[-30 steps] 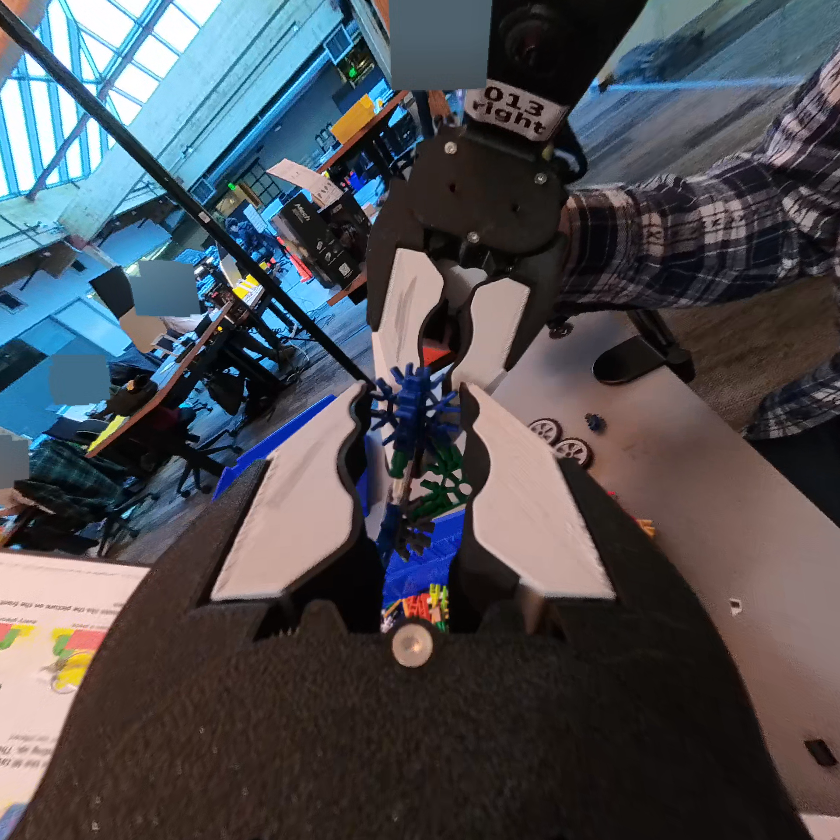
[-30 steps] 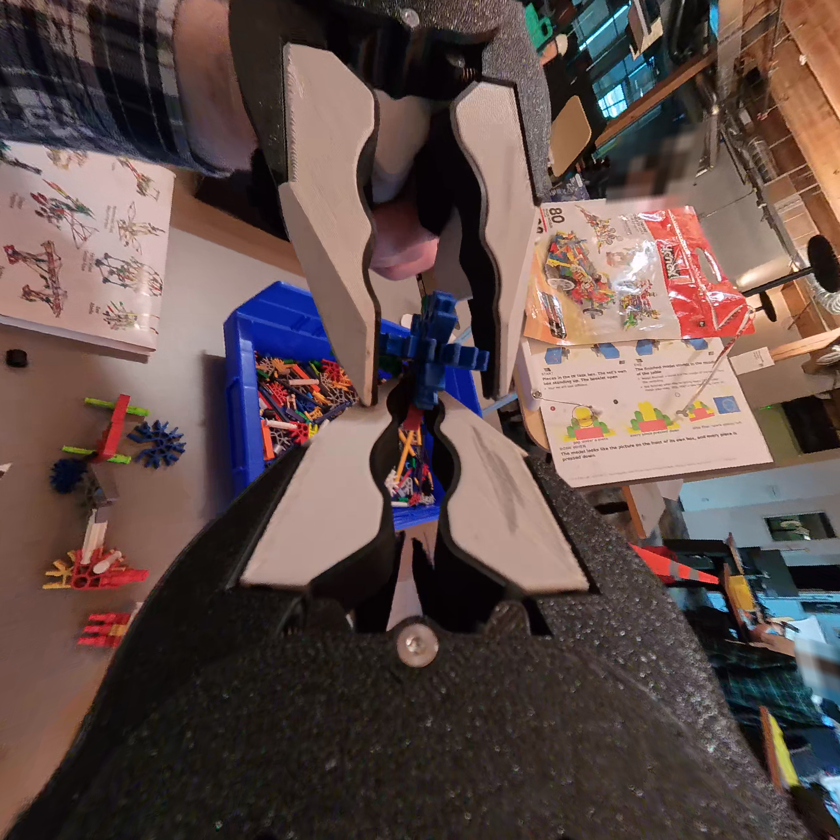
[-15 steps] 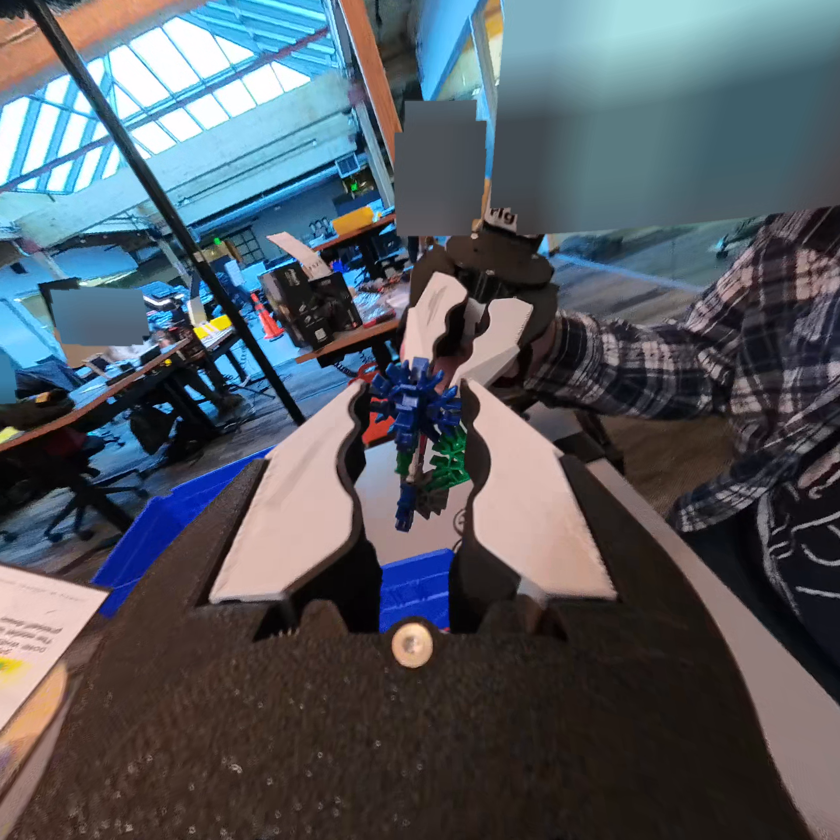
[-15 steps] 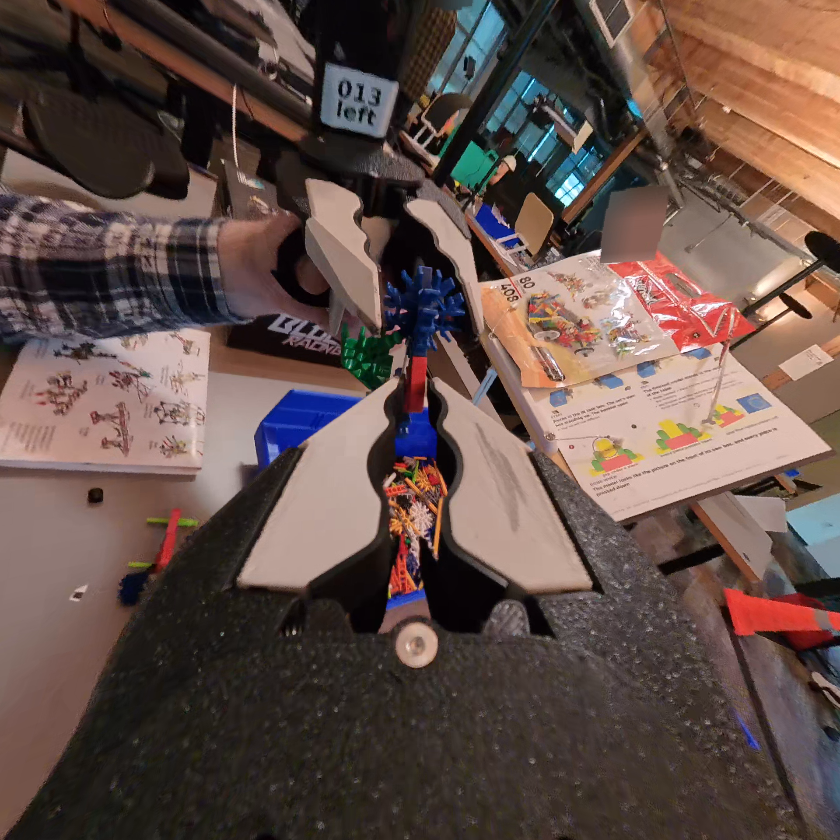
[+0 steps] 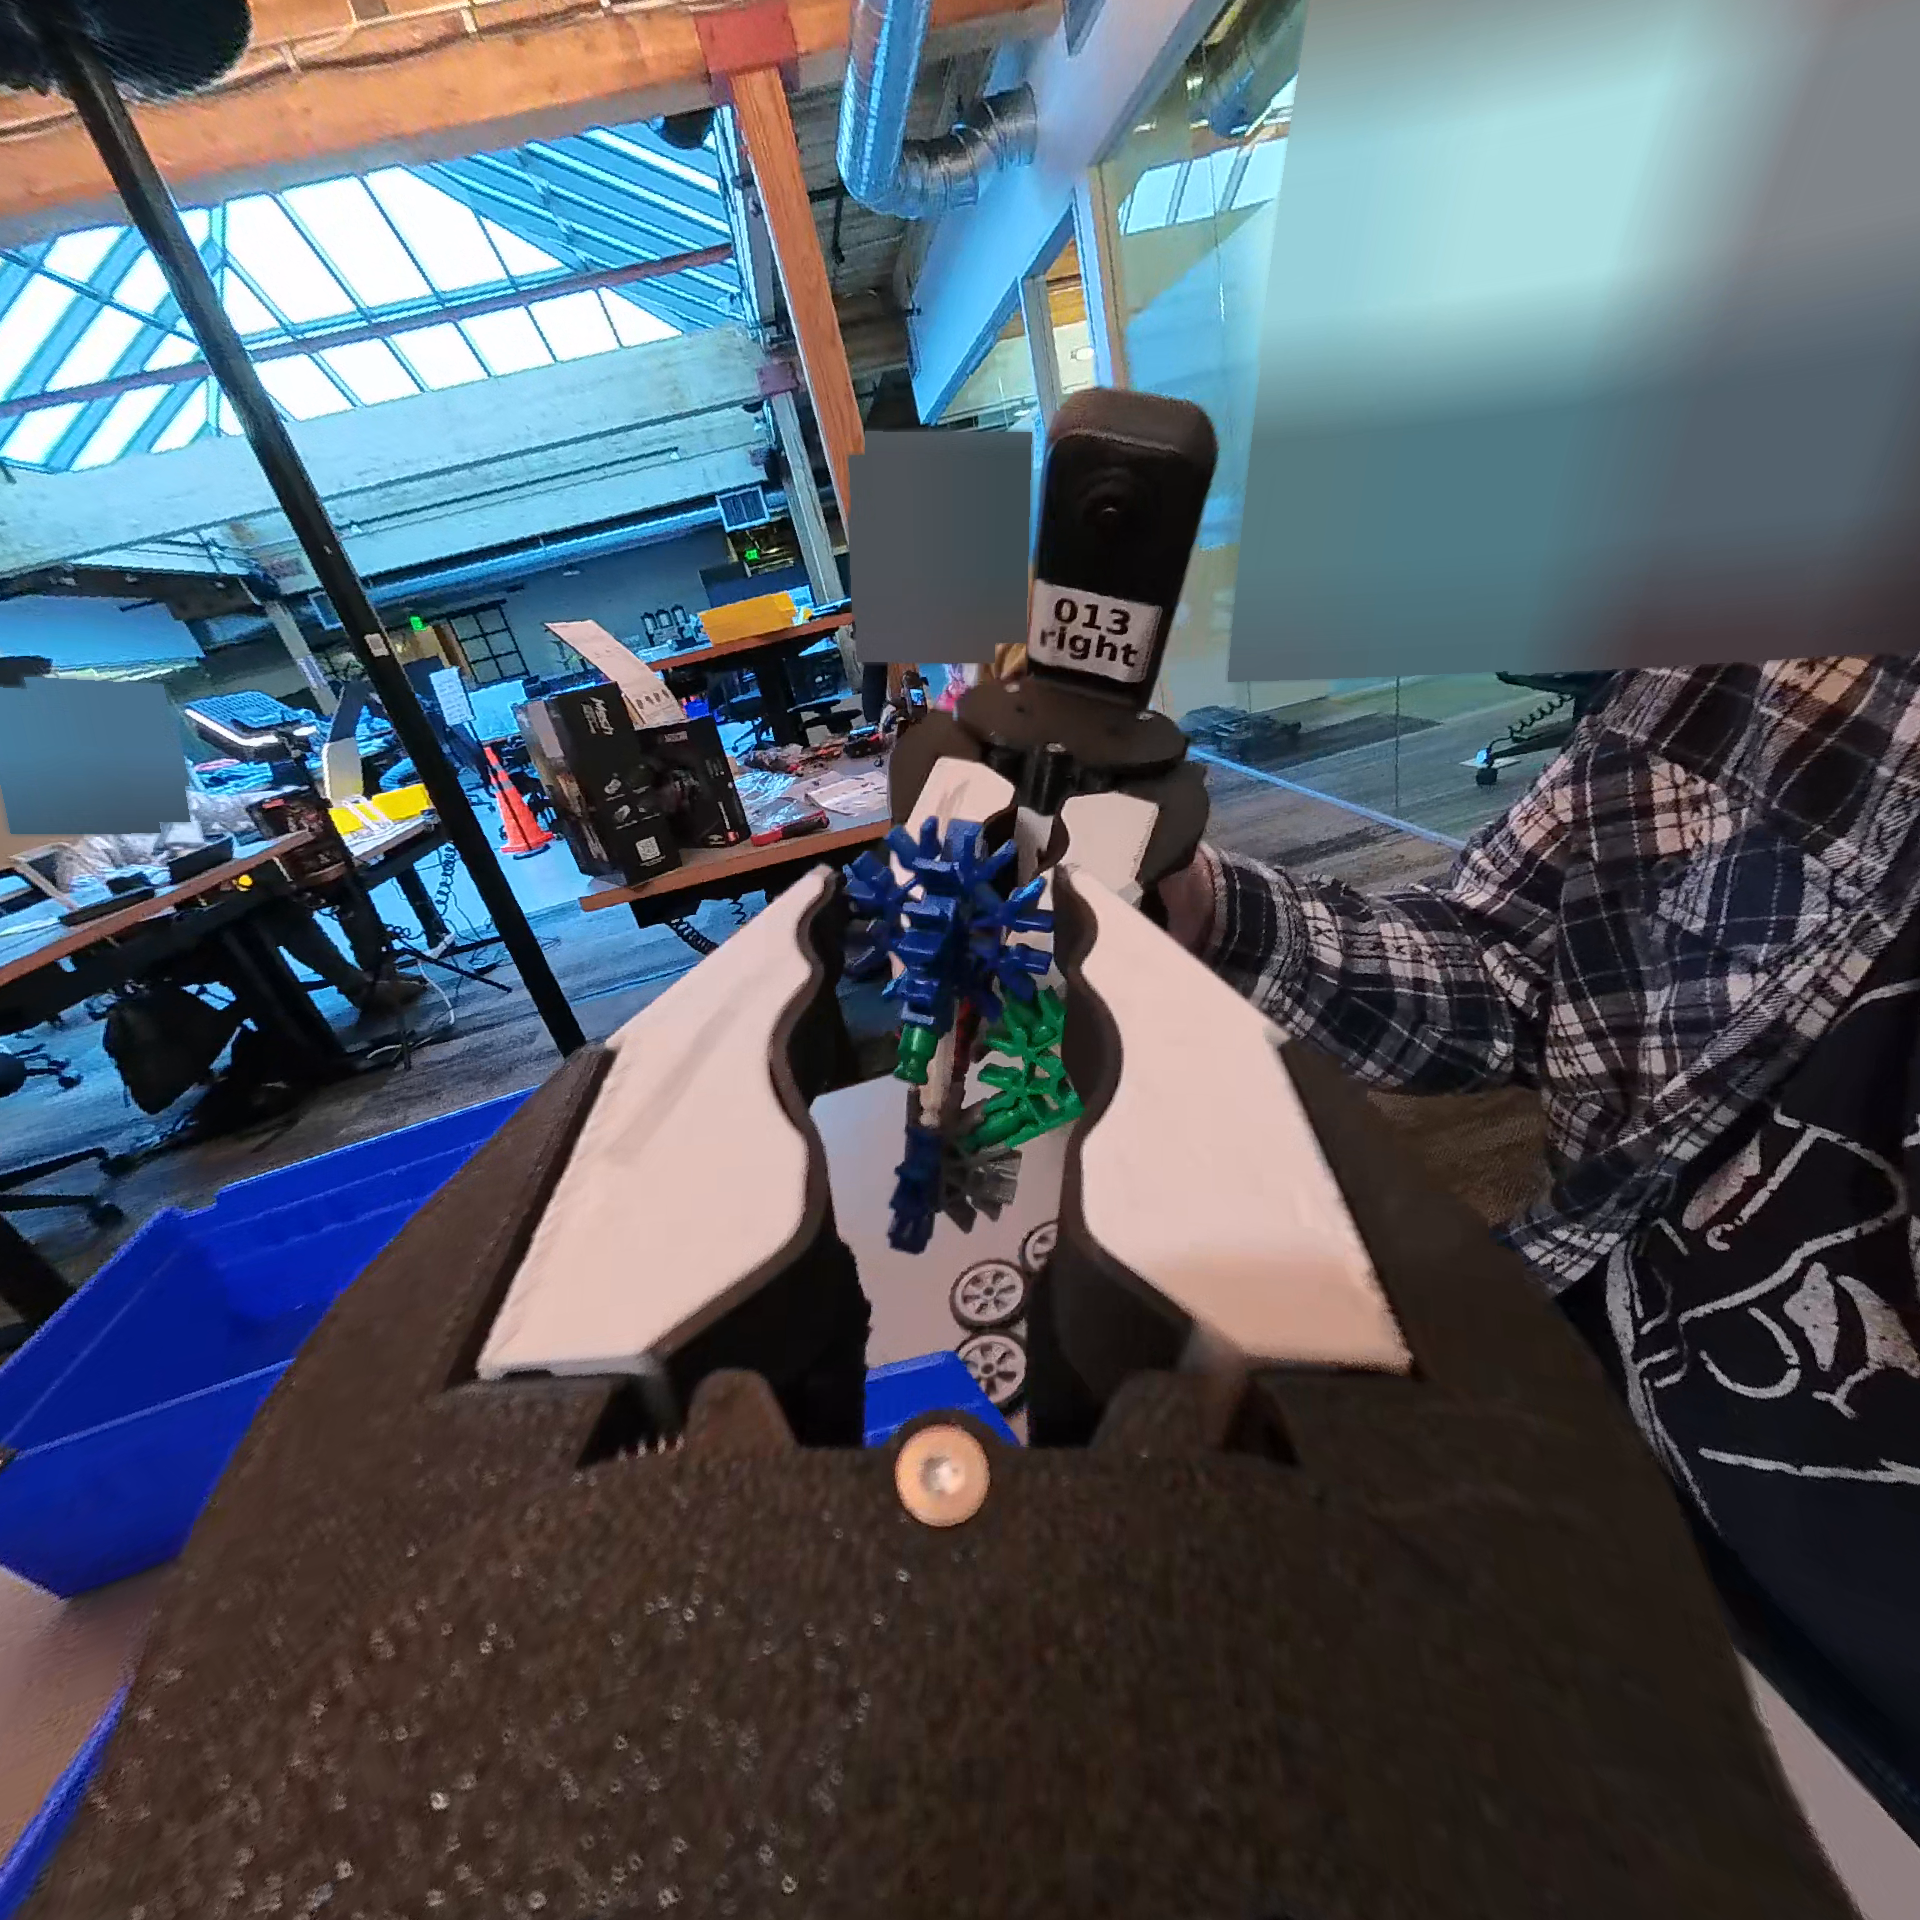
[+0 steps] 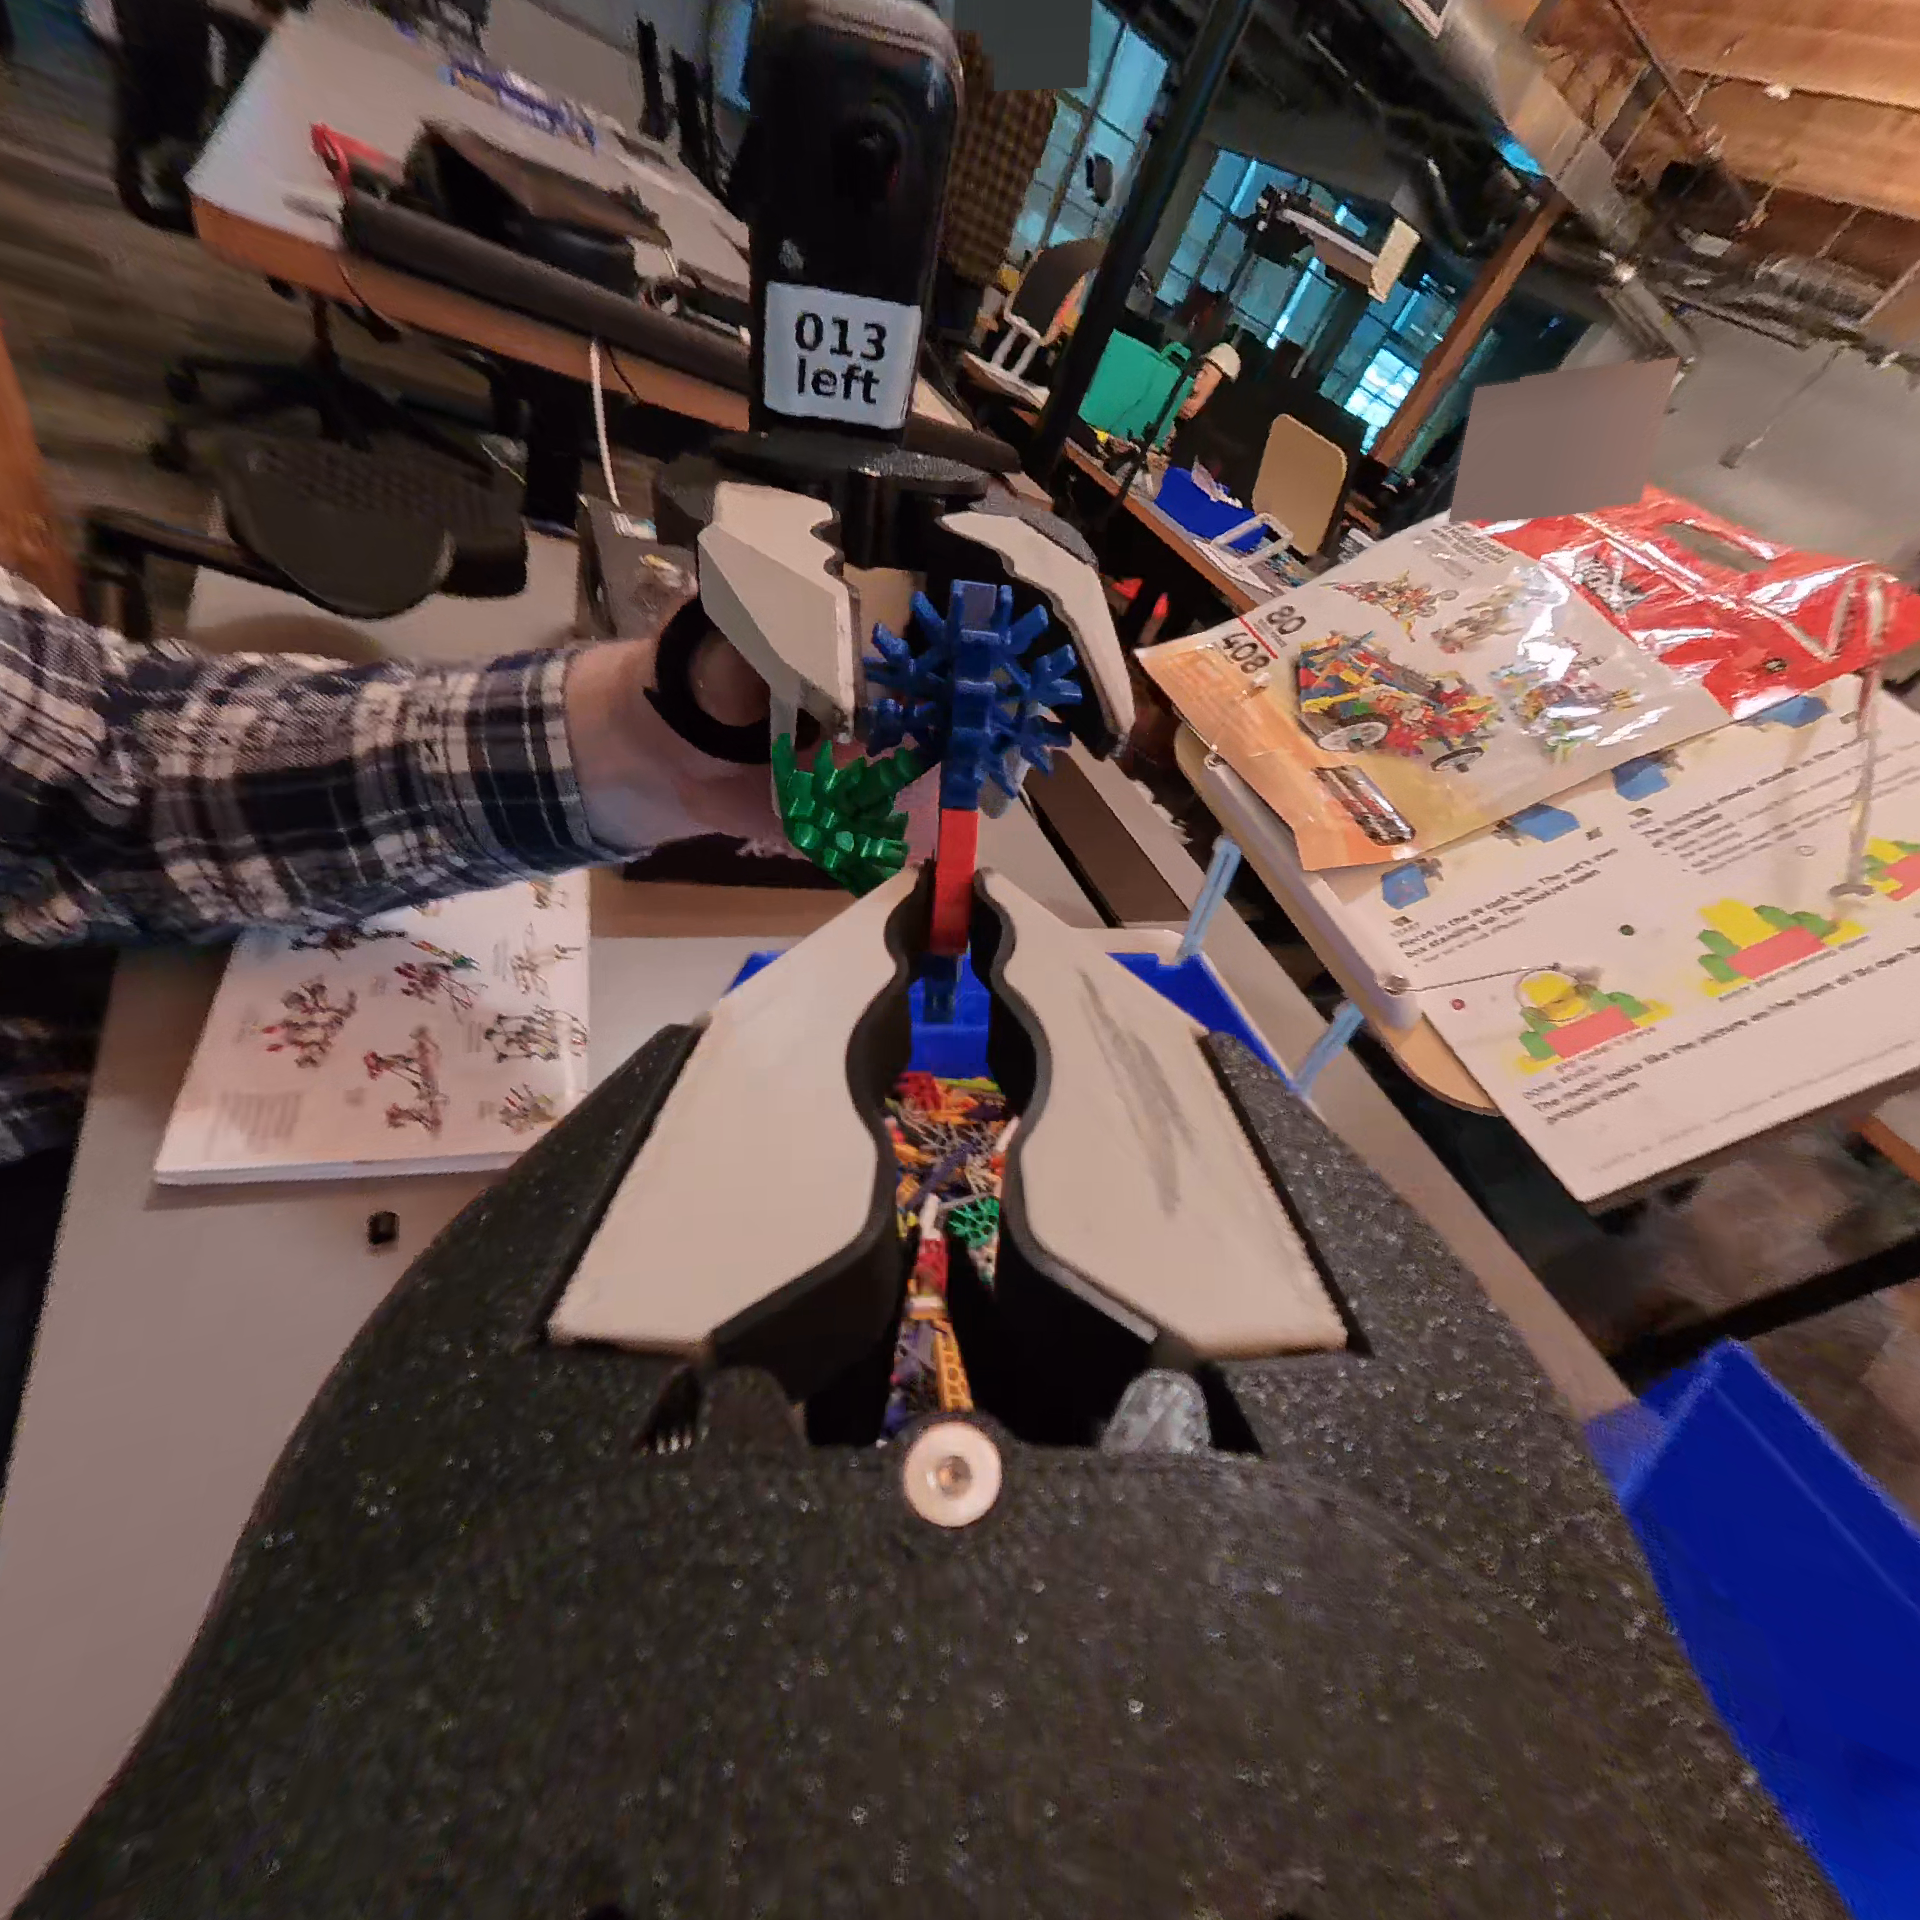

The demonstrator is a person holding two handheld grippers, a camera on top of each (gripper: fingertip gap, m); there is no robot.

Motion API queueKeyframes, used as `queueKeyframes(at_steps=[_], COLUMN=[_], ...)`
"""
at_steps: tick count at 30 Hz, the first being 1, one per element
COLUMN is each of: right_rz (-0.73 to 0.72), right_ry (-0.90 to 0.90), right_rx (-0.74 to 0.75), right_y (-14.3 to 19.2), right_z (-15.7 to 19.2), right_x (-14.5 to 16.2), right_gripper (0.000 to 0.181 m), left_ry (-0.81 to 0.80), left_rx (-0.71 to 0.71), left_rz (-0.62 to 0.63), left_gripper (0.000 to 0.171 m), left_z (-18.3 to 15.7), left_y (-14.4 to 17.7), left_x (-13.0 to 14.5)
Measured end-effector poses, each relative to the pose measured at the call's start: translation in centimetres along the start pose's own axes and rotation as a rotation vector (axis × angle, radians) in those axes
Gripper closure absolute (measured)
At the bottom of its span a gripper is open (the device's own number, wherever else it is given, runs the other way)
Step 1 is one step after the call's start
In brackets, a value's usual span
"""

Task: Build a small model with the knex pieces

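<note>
Both tongs have risen since a second ago, lifting the toy assembly clear above the blue bin [image 6: 1184,982]. My left gripper [image 5: 948,894] has its fingertips closed on the blue snowflake connector [image 5: 940,914]; a green connector [image 5: 1023,1081] hangs just below. My right gripper [image 6: 948,904] pinches the red rod [image 6: 956,868] under that same snowflake, nearly shut. An open booklet [image 6: 395,1039] lies left of it.

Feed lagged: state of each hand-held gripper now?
Left hand-held gripper: shut on the blue snowflake connector.
Right hand-held gripper: shut on the red rod.
</note>
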State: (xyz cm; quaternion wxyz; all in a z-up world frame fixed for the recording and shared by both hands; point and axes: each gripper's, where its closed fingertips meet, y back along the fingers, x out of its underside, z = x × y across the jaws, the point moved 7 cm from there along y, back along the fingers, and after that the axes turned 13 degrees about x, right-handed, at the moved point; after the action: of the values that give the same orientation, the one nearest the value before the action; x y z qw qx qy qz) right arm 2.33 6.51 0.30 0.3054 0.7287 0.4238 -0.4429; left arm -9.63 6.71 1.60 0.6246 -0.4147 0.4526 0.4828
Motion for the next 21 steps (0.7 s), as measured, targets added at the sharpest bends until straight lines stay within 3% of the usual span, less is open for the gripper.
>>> queueKeyframes(at_steps=[5, 17, 21], right_rz=[-0.09, -0.255, -0.311], right_ry=[-0.108, -0.111, -0.168], right_rx=[-0.115, -0.46, -0.589], right_y=[0.3, 1.1, 1.1], right_z=[0.4, 2.5, 3.0], right_x=[-0.4, -0.8, -0.5], right_gripper=[0.178, 0.175, 0.179], left_ry=[0.046, 0.163, 0.193], left_rx=[0.097, 0.431, 0.514], left_rz=[-0.088, -0.33, -0.352], left_gripper=[0.134, 0.134, 0.136], left_z=[-0.5, -1.9, -2.2], left_y=[0.2, -0.8, -1.2], left_x=[-0.5, 0.3, 0.7])
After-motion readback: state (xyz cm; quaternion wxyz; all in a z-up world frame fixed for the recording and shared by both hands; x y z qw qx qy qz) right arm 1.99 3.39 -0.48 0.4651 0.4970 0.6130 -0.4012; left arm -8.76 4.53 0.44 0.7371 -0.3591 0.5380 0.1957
